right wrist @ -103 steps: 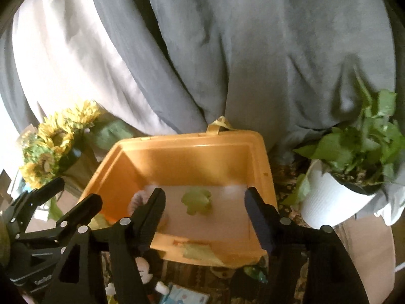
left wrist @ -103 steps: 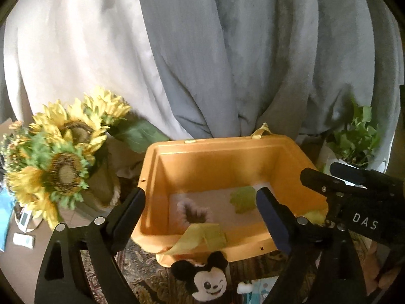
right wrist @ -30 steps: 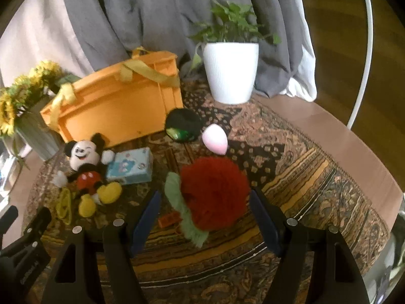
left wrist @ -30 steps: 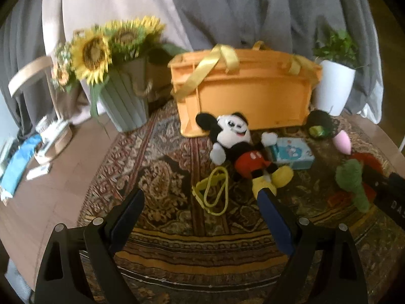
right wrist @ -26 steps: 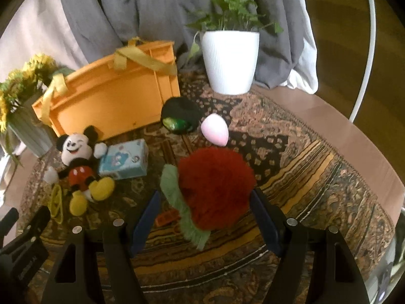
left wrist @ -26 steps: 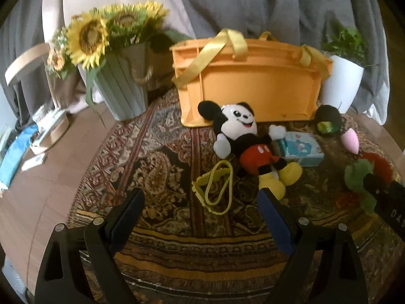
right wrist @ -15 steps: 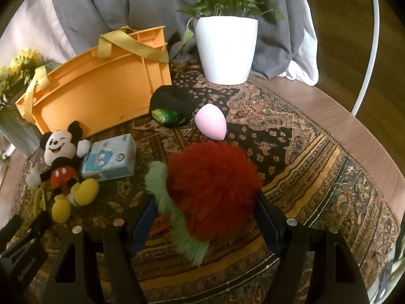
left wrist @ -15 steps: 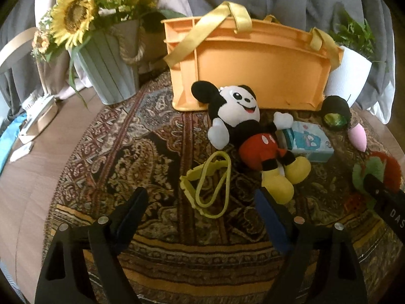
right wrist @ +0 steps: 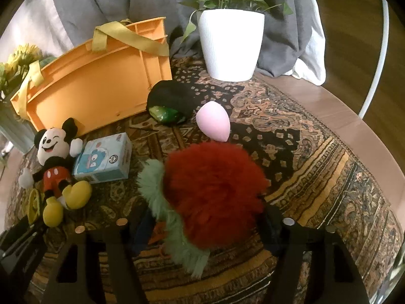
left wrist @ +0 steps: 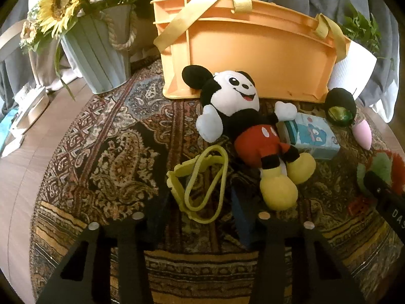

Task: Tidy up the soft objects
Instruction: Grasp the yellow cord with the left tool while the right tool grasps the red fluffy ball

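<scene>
A Mickey Mouse plush (left wrist: 250, 131) lies on the patterned rug in front of the orange bin (left wrist: 253, 55). A yellow loop strap (left wrist: 202, 185) lies on the rug between the fingers of my left gripper (left wrist: 200, 210), which is open and low over it. My right gripper (right wrist: 207, 225) is open with its fingers on either side of a red and green fluffy plush (right wrist: 212, 197); I cannot tell if they touch it. The same plush shows at the right of the left wrist view (left wrist: 379, 167). A pink egg-shaped sponge (right wrist: 214, 121) and a black-green pouch (right wrist: 169, 103) lie beyond it.
A light blue box (right wrist: 103, 157) lies beside Mickey. A white pot with a plant (right wrist: 230, 43) stands behind the rug, and a grey-green sunflower pot (left wrist: 98, 55) stands left of the bin. Grey curtains hang behind. Wood floor surrounds the rug (right wrist: 316, 167).
Both grippers have come down from over the bin toward the rug. The left has closed in on the yellow strap, the right on the red plush, which now sits between its fingers.
</scene>
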Demonstrator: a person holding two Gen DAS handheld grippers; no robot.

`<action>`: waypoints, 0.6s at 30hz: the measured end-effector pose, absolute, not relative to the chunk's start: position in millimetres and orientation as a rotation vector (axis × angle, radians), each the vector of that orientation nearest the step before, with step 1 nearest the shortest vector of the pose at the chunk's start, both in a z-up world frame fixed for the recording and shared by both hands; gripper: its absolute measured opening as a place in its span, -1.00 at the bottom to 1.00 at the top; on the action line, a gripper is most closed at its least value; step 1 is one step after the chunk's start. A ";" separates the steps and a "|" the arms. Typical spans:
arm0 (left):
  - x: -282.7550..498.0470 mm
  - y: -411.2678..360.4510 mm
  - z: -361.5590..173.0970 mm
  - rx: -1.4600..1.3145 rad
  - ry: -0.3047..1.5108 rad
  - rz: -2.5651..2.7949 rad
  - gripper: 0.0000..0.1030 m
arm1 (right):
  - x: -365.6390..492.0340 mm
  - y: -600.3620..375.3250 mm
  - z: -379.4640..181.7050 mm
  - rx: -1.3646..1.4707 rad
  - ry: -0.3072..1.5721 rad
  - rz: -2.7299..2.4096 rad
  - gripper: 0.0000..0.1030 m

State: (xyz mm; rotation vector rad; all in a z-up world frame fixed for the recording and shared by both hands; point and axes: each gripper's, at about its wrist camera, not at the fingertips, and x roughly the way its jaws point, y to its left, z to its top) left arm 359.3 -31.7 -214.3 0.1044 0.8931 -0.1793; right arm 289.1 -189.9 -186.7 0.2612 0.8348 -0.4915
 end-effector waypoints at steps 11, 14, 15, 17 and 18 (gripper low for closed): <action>348.8 -31.1 -209.3 0.103 0.869 -0.190 -0.30 | 289.7 -185.1 -185.4 0.225 0.836 -0.427 -0.11; 340.8 -30.0 -205.5 0.097 0.866 -0.192 -0.30 | 287.3 -184.1 -181.5 0.221 0.829 -0.404 -0.12; 337.7 -30.0 -203.7 0.097 0.863 -0.193 -0.30 | 286.4 -183.8 -180.1 0.220 0.827 -0.398 -0.12; 332.2 -28.5 -198.9 0.094 0.856 -0.193 -0.30 | 283.9 -183.4 -176.2 0.221 0.820 -0.383 -0.12; 330.7 -27.4 -196.7 0.091 0.853 -0.193 -0.30 | 282.1 -182.4 -173.5 0.219 0.815 -0.375 -0.12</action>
